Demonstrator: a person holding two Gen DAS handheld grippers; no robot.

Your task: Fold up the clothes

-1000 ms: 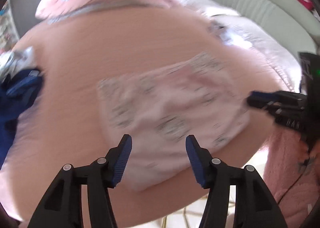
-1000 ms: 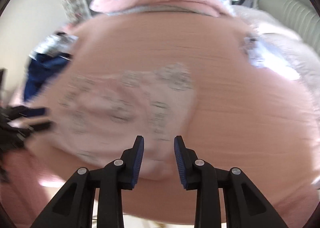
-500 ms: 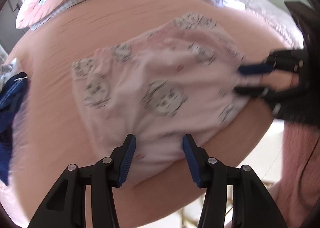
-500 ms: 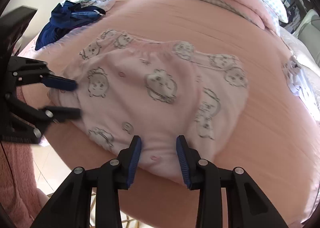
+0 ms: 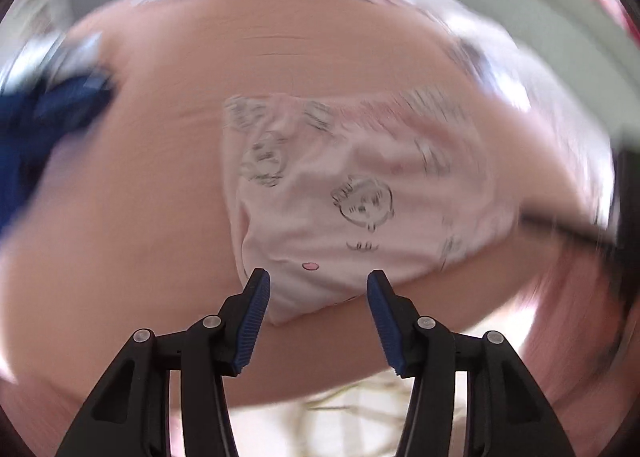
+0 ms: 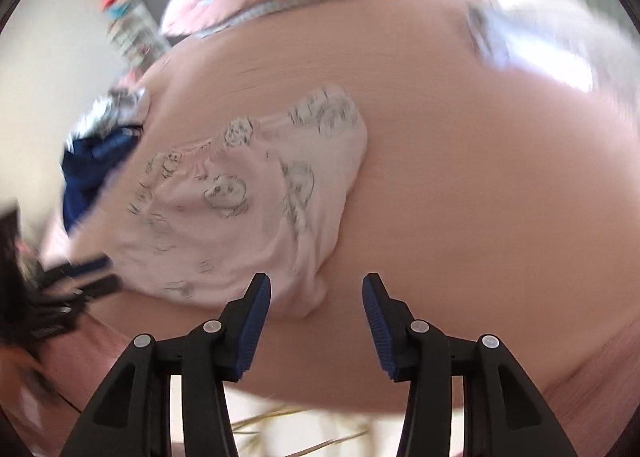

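Now bunched narrower, soft printed pink garment [image 5: 352,209] on bedspread [image 5: 160,217].

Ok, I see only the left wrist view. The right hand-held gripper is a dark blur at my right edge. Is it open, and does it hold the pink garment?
Observer: It is open and holds nothing. In the right wrist view the right hand-held gripper has its jaws wide apart. The rounded near corner of the pink garment shows between them, nearer the left finger.
Operator: And to the right of that corner, is there more cloth?
Observer: No. Only the bare bed sheet lies on that side.
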